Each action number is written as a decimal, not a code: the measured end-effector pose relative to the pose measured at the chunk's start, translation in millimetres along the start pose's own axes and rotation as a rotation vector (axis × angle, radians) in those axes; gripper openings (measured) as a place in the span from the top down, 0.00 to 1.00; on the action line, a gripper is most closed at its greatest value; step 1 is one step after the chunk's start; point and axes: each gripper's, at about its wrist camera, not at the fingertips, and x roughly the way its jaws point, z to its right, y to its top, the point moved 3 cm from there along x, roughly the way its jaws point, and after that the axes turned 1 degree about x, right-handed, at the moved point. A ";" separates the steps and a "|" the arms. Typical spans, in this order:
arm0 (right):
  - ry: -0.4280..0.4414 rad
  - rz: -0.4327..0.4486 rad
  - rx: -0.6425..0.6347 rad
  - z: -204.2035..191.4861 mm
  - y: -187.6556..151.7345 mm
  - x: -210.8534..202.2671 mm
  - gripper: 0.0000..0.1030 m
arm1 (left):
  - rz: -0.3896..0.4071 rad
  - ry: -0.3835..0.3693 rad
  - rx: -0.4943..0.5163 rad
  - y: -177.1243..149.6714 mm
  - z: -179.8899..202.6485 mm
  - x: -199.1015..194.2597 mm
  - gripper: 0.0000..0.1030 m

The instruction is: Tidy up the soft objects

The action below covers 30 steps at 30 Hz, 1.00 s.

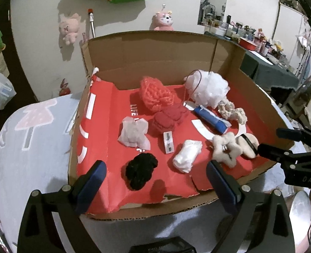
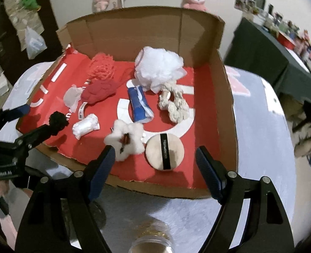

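Both grippers hang at the near edge of the cardboard tray, jaws spread wide and pinching nothing: the left gripper sits at the lower left of its frame over the black yarn ball, and the right gripper frames the round beige puff at lower centre, which looks like a stand-off before the next pick. Left to right across the red liner, the soft things lie spread out singly so each can be reached: crumpled tissue, red knit pieces, white plastic wad, fluffy star, with the white mesh pouf and rope knot toward the upper right.
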 end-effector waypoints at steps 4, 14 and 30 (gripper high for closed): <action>0.011 -0.007 0.042 2.0 -3.7 6.6 0.24 | -0.019 0.011 -0.025 -5.9 -3.6 6.1 0.06; 0.025 0.002 0.086 6.4 -8.9 15.7 0.24 | -0.007 0.037 -0.021 -7.7 -7.4 9.9 0.06; -0.008 0.019 0.065 5.8 -11.1 16.0 0.24 | 0.019 0.050 -0.004 -6.7 -2.8 7.8 0.06</action>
